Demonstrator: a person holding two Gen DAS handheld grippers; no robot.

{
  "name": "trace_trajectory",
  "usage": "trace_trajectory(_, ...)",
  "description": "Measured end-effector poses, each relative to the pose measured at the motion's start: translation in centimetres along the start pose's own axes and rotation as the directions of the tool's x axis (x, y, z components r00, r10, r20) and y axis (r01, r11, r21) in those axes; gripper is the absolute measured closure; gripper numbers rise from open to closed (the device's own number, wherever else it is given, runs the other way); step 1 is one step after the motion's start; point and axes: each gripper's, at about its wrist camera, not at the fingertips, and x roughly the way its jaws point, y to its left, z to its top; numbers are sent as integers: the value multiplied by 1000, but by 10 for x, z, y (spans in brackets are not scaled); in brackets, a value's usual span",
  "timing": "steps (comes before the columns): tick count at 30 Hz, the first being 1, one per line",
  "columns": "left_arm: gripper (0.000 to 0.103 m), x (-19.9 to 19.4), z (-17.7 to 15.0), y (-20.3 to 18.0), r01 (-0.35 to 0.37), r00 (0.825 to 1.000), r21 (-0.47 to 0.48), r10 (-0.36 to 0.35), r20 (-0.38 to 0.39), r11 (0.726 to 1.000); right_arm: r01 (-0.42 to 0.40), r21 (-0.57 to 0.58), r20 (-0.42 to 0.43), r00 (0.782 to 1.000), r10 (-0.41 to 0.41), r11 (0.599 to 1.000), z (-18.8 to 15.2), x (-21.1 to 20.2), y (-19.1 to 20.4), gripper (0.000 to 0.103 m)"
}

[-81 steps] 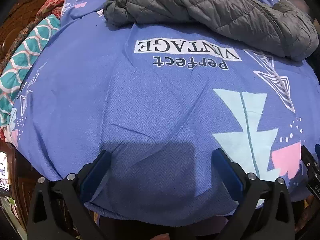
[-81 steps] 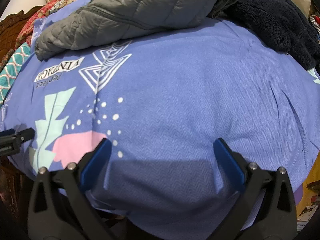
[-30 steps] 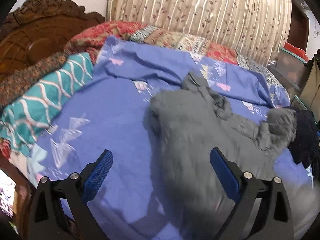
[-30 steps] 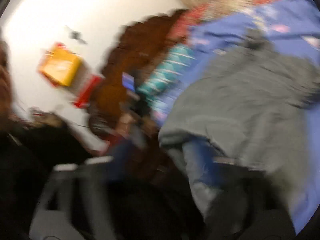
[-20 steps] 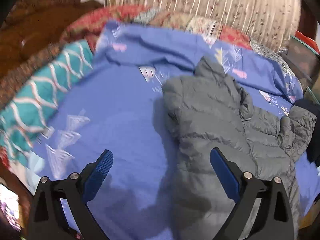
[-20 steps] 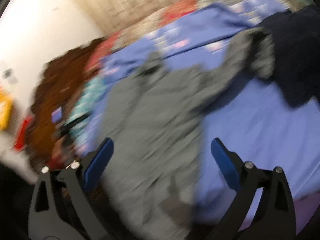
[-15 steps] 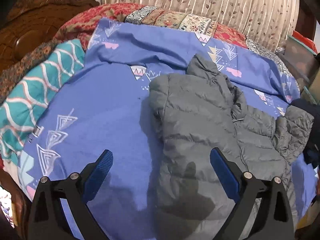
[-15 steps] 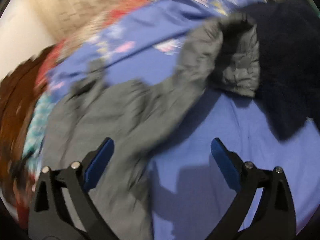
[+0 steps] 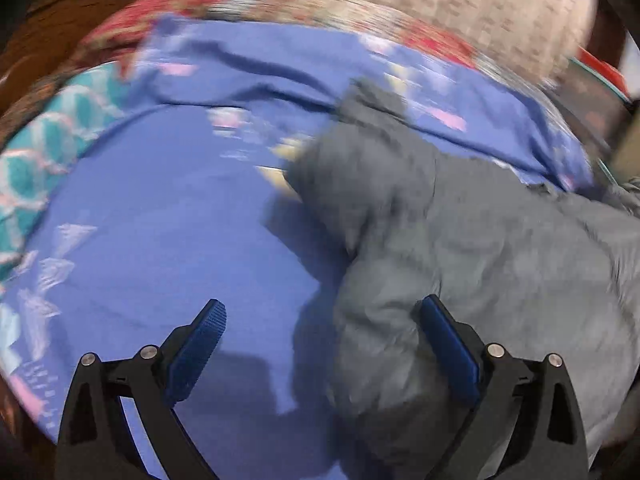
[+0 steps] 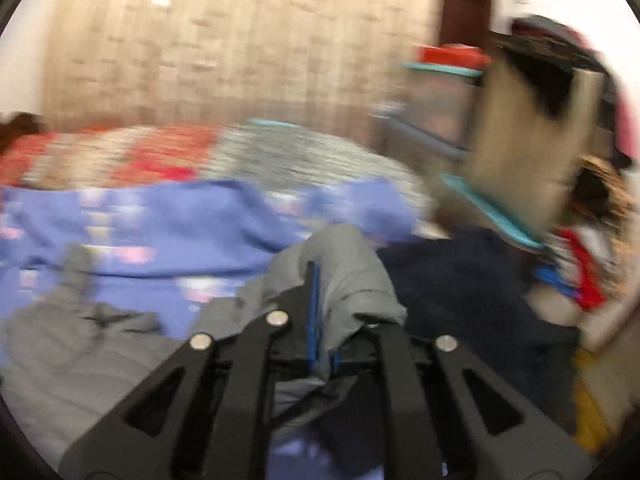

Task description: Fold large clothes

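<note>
A grey quilted jacket (image 9: 480, 240) lies spread on the blue printed bedsheet (image 9: 160, 220). My left gripper (image 9: 320, 320) hangs open just above the jacket's near left edge. Its right finger is over the grey fabric and its left finger over bare sheet, and nothing is pinched. In the right wrist view, a fold of the grey jacket (image 10: 344, 264), which looks like a sleeve end, drapes over my right gripper (image 10: 320, 312). Those jaws are closing, the blue pads stand almost together, and grey fabric is caught between them. The picture is blurred by motion.
A dark navy fleece garment (image 10: 460, 280) lies right of the jacket. A teal patterned pillow (image 9: 36, 152) and a carved wooden headboard (image 9: 48, 52) are at the left. Beyond the bed hangs a beige curtain (image 10: 220, 40). Boxes and clutter (image 10: 520, 120) crowd the right side.
The left gripper has dropped closer to the jacket's left edge, still open. The right gripper swung right to the sleeve, and its wide jaws came nearly together on grey fabric.
</note>
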Motion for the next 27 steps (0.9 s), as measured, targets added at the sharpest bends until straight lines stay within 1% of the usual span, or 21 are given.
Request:
trace_trajectory(1, -7, 5, -1, -10, 12, 1000, 20, -12, -3, 1000, -2, 24, -76, 997, 3, 1000, -11, 12, -12, 46)
trace_trajectory(2, -7, 7, -2, -15, 25, 1000, 30, -25, -4, 999, -34, 75, -176, 983, 47, 997, -32, 23, -28, 39)
trace_trajectory(3, -7, 9, 0, -16, 45, 999, 26, -45, 0, 999, -60, 120, -222, 971, 86, 991, -49, 26, -37, 37)
trace_trajectory(5, -7, 9, 10, -4, 49, 999, -5, -49, 15, 999, -107, 171, -270, 951, 151, 980, -90, 22, -46, 32)
trace_trajectory(6, -7, 9, 18, 7, 39, 999, -34, -38, 22, 999, -122, 187, -282, 944, 172, 975, -107, 19, -45, 22)
trace_trajectory(7, -7, 10, 25, 16, 27, 999, -58, -25, 26, 998, -139, 203, -291, 936, 196, 969, -121, 16, -38, 17)
trace_trajectory(8, -7, 10, 35, 27, 1, 999, -81, 2, 34, 997, -164, 224, -319, 919, 231, 961, -143, 10, -35, 17)
trace_trajectory(10, -7, 7, 56, 37, -117, 989, -51, 121, 86, 992, -191, 229, -349, 899, 264, 954, -174, 1, -13, 17)
trace_trajectory(12, -7, 0, 72, 30, -211, 968, 63, 199, 155, 975, -239, 208, -356, 885, 301, 948, -187, -7, 16, 17)
trace_trajectory(13, -7, -4, 77, 22, -229, 962, 127, 204, 182, 965, -264, 183, -359, 879, 314, 947, -193, -14, 28, 17)
trace_trajectory(15, -7, -13, 82, 0, -203, 963, 283, 139, 229, 937, -298, 158, -354, 873, 336, 941, -196, -18, 44, 17)
trace_trajectory(17, -7, -13, 83, -24, -174, 968, 412, 79, 238, 895, -328, 162, -359, 859, 365, 931, -198, -14, 55, 17)
trace_trajectory(19, -7, 8, 86, -43, -108, 987, 505, 31, 159, 857, -325, 183, -373, 850, 372, 928, -196, -8, 64, 17)
trace_trajectory(20, -7, 19, 88, -46, -95, 991, 516, 34, 126, 851, -331, 199, -375, 844, 383, 923, -192, -5, 69, 17)
trace_trajectory(21, -7, 36, 90, -48, -50, 998, 521, 27, 51, 852, -360, 220, -365, 832, 419, 907, -187, -3, 78, 17)
trace_trajectory(22, 0, 46, 88, -48, -18, 1000, 516, 20, 2, 856, -405, 227, -343, 818, 462, 885, -180, -7, 88, 17)
trace_trajectory(23, 34, 55, 88, -47, -11, 999, 505, 26, -24, 863, -446, 208, -321, 810, 492, 870, -170, -11, 101, 17)
trace_trajectory(24, 45, 63, 88, -45, -7, 998, 482, 39, -57, 876, -481, 180, -304, 802, 514, 858, -158, -13, 116, 17)
trace_trajectory(25, 53, 60, 83, -48, 15, 998, 459, 18, -66, 888, -536, 130, -289, 784, 549, 834, -141, -18, 140, 17)
trace_trajectory(26, 53, 52, 77, -51, 21, 999, 450, -4, -38, 893, -573, 92, -283, 770, 573, 815, -128, -19, 159, 17)
trace_trajectory(27, 53, 34, 61, -63, 30, 998, 465, -50, 30, 885, -614, 40, -278, 751, 599, 788, -110, -21, 184, 17)
